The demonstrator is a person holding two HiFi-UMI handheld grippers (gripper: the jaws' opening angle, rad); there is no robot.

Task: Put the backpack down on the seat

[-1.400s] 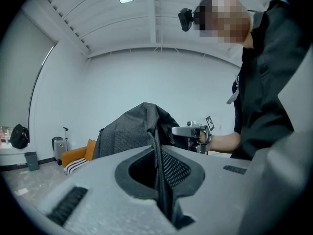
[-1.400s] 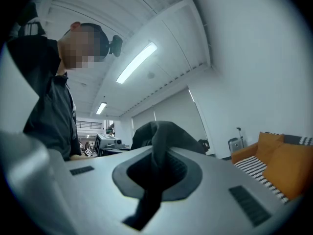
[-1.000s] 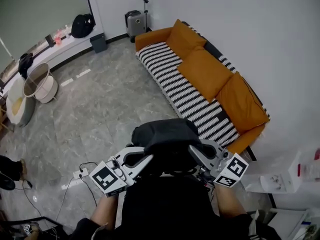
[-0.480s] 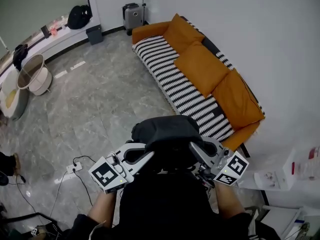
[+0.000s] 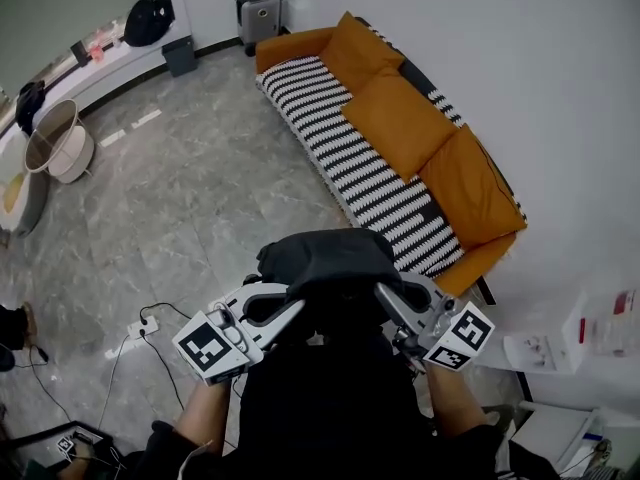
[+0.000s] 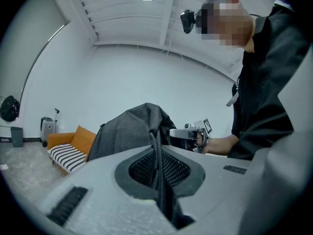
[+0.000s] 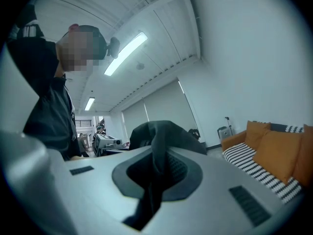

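now, backpack (image 5: 330, 258) held by left gripper (image 5: 290, 308), right gripper (image 5: 385, 298), near sofa (image 5: 365, 173)

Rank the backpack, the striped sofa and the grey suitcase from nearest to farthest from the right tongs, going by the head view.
1. backpack: clamped in the right tongs, just in front of the person.
2. striped sofa: ahead, along the right-hand wall.
3. grey suitcase: far corner, past the sofa's far end.
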